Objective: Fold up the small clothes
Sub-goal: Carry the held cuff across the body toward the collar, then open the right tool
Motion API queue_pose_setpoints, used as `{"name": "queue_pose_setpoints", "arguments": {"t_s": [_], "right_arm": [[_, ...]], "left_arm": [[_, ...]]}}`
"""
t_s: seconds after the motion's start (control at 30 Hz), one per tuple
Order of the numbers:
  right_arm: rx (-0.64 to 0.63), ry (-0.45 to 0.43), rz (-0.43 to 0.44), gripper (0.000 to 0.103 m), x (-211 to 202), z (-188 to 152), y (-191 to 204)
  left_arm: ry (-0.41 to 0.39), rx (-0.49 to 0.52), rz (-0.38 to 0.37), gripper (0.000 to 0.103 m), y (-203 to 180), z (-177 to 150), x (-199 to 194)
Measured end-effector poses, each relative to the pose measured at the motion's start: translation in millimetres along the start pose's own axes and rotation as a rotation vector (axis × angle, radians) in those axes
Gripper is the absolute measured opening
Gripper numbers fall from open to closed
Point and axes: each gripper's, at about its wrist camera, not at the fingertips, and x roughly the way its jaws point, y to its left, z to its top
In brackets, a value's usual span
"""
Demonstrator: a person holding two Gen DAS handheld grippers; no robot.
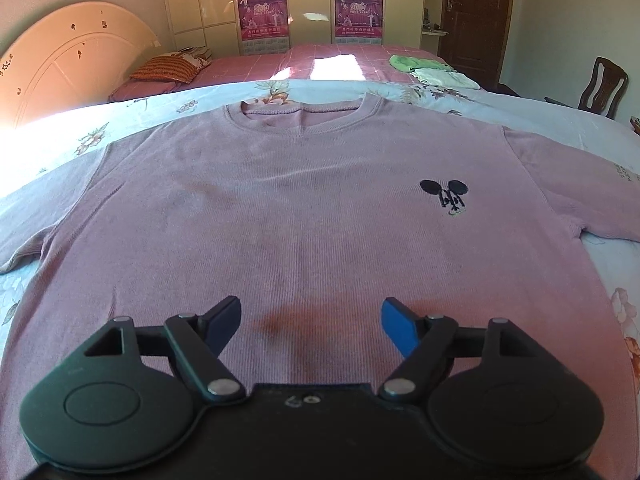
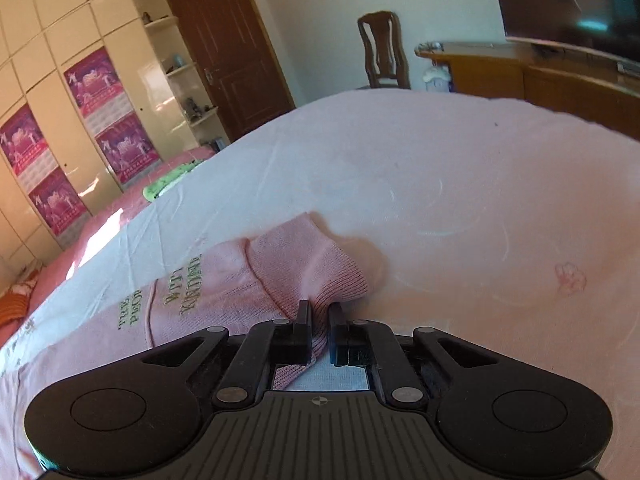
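A pink ribbed T-shirt (image 1: 304, 200) with a black mouse-ear emblem (image 1: 444, 194) lies flat, front up, on the floral bed sheet (image 1: 72, 136), neckline away from me. My left gripper (image 1: 311, 326) is open and empty, hovering over the shirt's lower middle. In the right wrist view, the shirt's right sleeve (image 2: 304, 268), with green lettering, is bunched up. My right gripper (image 2: 319, 314) is shut on the sleeve's ribbed cuff edge, just above the sheet (image 2: 460, 184).
A second bed with a pink cover (image 1: 280, 64) stands behind, holding pillows (image 1: 168, 70) and a green and white clothes pile (image 1: 432, 70). A wardrobe (image 1: 312, 0), a door (image 2: 228, 52), a wooden chair (image 2: 382, 50) and a desk (image 2: 520, 72) line the room.
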Motion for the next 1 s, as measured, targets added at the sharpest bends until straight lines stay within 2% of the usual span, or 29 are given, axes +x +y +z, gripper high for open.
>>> {"name": "queue_pose_setpoints", "arguments": {"t_s": [0.2, 0.37, 0.47, 0.7, 1.0], "right_arm": [[-0.064, -0.004, -0.054, 0.007, 0.2, -9.2, 19.2], [-0.141, -0.06, -0.034, 0.007, -7.1, -4.4, 53.8], [-0.139, -0.064, -0.029, 0.007, -13.6, -4.3, 70.3], [-0.23, -0.072, 0.033, 0.007, -27.6, -24.8, 136.4], [-0.307, -0.029, 0.133, 0.007, -31.4, -65.2, 230.6]], "left_arm": [[0.009, -0.026, 0.008, 0.078, 25.1, -8.1, -2.0], [0.0, -0.032, 0.002, 0.079, 48.6, -14.0, -4.8], [-0.003, -0.032, -0.012, 0.08, 61.3, -15.7, -5.8], [-0.025, -0.046, -0.01, 0.082, 95.7, -15.7, -9.0], [-0.007, -0.049, 0.006, 0.084, 144.0, -18.5, -12.9]]}}
